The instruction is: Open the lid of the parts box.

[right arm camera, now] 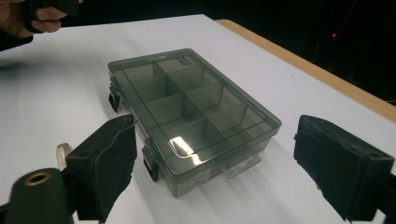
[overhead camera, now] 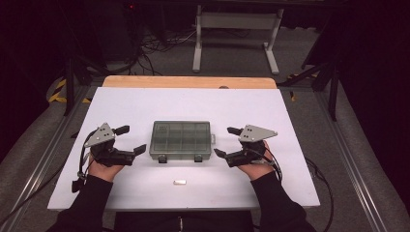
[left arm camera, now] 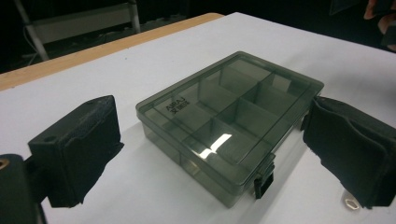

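a shallow, smoke-grey translucent plastic compartment box (overhead camera: pixel 181 139) is seen lying flat with its lid shut near the middle of the white table top (overhead camera: pixel 145 104). two small dark latches are seen on its near edge, and a clear tab sticks out of its right-hand end.

the left gripper (overhead camera: pixel 130 139), black with a grey three-cornered plate on top, is held in the person's left hand (overhead camera: pixel 103 169) just to the left of the box. its jaws are spread wide, and nothing is gripped or touched by them. in the left gripper view the box (left arm camera: pixel 231 119) is framed between the two black padded jaws, and white table surface is seen between the pads and the box walls.

the right gripper (overhead camera: pixel 227 141), of the same build, is held in the person's right hand (overhead camera: pixel 255 169) just to the right of the box. its jaws are likewise parted widely, and no object is clamped between them. in the right gripper view the box (right arm camera: pixel 191 114) is seen ahead, between the two jaws; the lower-left pad is overlapped with the latched side of the box in that picture, and whether contact is made there cannot be told. the other pad is kept well apart from the box.

a small, pale, oblong metal piece (overhead camera: pixel 180 182) is seen lying on the table nearer the person, apart from the box and both grippers.

a light wooden strip (overhead camera: pixel 188 81) is seen along the far edge of the table.
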Demonstrator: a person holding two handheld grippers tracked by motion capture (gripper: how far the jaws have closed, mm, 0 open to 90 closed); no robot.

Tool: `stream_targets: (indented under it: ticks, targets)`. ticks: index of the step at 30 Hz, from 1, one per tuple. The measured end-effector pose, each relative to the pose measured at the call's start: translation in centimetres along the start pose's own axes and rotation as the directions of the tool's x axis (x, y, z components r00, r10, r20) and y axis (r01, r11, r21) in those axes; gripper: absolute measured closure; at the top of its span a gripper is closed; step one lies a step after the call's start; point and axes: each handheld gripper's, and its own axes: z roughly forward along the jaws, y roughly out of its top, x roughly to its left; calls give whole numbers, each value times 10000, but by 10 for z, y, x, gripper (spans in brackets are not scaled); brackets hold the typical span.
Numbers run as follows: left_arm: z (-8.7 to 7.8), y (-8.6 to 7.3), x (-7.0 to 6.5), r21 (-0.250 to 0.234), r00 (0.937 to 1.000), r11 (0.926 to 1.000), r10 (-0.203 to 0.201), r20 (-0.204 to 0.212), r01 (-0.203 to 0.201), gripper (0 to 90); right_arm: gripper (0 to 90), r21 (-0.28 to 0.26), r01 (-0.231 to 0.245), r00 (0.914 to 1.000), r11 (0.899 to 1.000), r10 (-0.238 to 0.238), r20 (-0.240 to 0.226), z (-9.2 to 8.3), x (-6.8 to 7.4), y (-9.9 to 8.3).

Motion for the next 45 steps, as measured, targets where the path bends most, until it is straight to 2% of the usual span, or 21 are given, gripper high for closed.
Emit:
stream_targets:
  ticks: [4, 7, 13, 19, 21, 25, 29, 33, 37, 42, 45]
  targets:
    - [4, 2, -1, 110, 9997, 9999, -132, 201, 130, 53, 138, 153, -32, 9998, 9999, 35, -193, 5, 0, 3]
    - [6, 2, -1, 225, 9998, 9997, -78, 198, 74, 54, 138, 234, -146, 9993, 9996, 154, -348, 10, 1, 4]
    - [9, 0, -1, 642, 9986, 9978, -180, 502, 147, 74, 161, 575, -270, 9979, 9980, 303, -579, 16, 4, 2]
    - [9, 0, -1, 788, 9976, 9968, -145, 674, 92, 98, 180, 731, -138, 9975, 9972, 188, -680, 19, 8, 1]
    - [10, -2, -2, 968, 9974, 9953, -98, 717, 28, 99, 196, 827, -103, 9968, 9965, 168, -784, 20, 9, 0]
    - [11, -3, -3, 1324, 9973, 9909, 126, 726, -222, 110, 220, 1169, -103, 9950, 9931, 218, -974, 25, 10, -2]
    - [13, -4, -3, 1557, 9961, 9874, 163, 862, -297, 132, 235, 1405, -145, 9936, 9900, 301, -1091, 28, 11, -4]
    - [16, -5, -4, 1983, 9956, 9784, 422, 836, -581, 148, 254, 1806, -181, 9919, 9834, 404, -1205, 32, 12, -6]
    - [18, -7, -3, 2177, 9949, 9748, 284, 963, -489, 173, 261, 2074, -218, 9914, 9780, 479, -1218, 36, 13, -9]
    - [22, -10, 0, 2591, 9944, 9655, -30, 1053, -246, 199, 287, 2378, -289, 9907, 9709, 594, -1221, 39, 13, -12]
    - [23, -12, 1, 2735, 9948, 9614, 27, 1014, -305, 240, 314, 2508, -376, 9902, 9673, 699, -1213, 40, 13, -14]
